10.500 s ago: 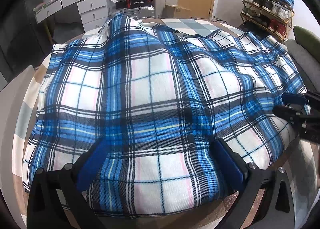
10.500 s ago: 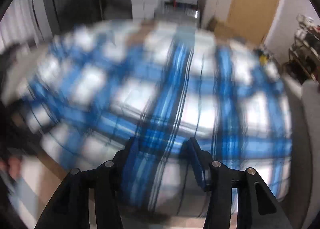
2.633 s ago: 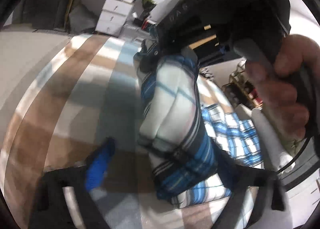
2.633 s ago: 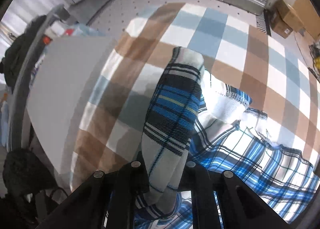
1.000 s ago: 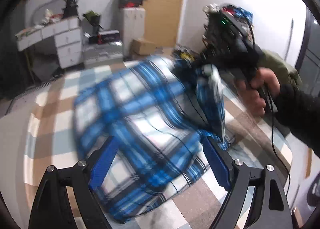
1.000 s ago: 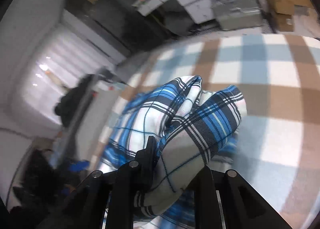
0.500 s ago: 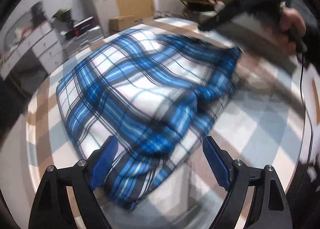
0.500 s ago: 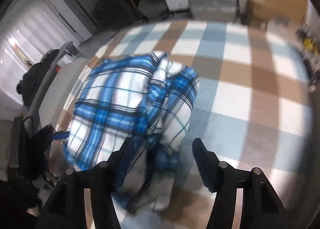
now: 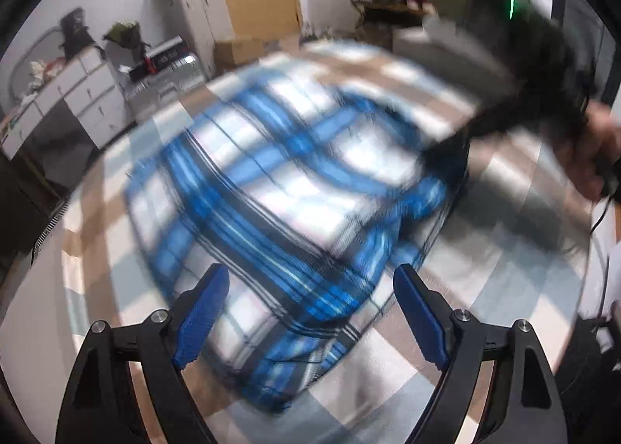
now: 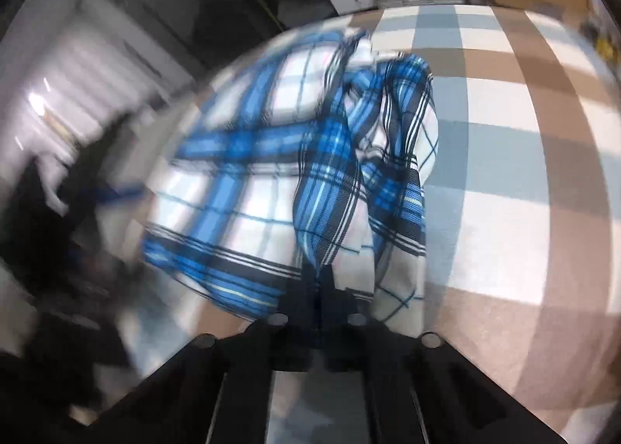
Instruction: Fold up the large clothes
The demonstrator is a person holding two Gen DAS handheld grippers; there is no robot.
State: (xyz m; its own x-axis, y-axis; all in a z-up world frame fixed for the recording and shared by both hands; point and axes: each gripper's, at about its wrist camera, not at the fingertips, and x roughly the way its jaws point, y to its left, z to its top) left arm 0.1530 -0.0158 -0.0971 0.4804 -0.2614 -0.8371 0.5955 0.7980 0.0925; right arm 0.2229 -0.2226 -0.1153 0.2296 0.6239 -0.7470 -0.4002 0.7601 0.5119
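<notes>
Jaws of the right gripper (image 10: pixel 320 288) pinched a fold of the shirt (image 9: pixel 287 195) mid-bed (image 10: pixel 504 125); left gripper (image 9: pixel 306 312) spread, empty. Soft, limp cloth; best held at corners.

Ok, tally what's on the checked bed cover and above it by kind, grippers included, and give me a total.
Blue plaid garment: 1
Grippers: 2, the left gripper and the right gripper
Hand on the right gripper's handle: 1
Total: 4
</notes>
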